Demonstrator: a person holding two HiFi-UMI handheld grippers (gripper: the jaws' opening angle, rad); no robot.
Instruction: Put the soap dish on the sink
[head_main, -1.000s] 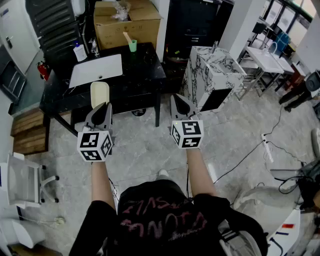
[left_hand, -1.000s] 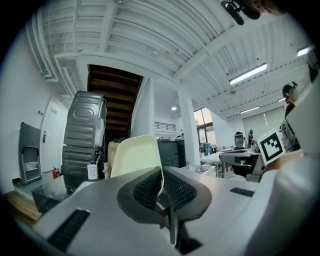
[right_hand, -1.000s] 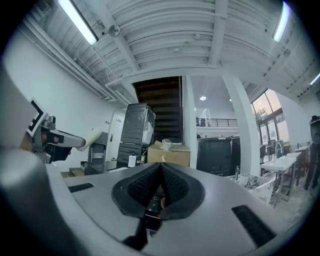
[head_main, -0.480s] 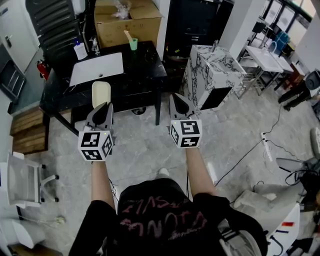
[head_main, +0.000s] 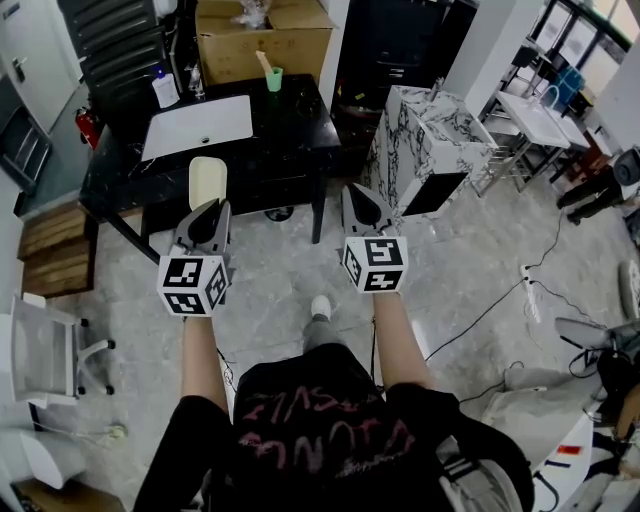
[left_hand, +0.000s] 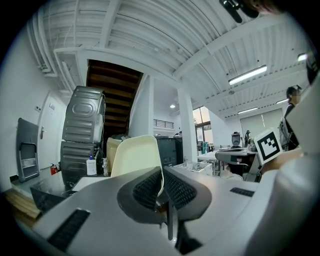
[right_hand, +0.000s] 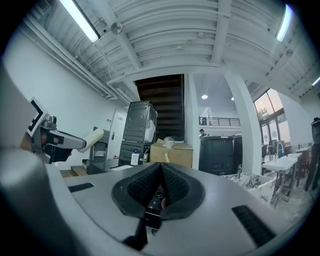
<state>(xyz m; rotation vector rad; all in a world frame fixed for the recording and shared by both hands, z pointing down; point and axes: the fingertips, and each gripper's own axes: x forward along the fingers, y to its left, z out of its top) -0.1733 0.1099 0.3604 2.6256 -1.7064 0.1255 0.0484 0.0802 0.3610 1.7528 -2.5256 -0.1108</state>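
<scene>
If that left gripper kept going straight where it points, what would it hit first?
Probably the black table holding the white sink: the left gripper, jaws shut on the cream soap dish, points at it. Height is unclear; it might pass above the edge.

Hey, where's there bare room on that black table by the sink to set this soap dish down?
Most open: the black tabletop right of the white sink, nearer than the green cup; it looks bare. A narrower bare strip runs along the front edge. The back edge is crowded: bottle, faucet, cup.
</scene>
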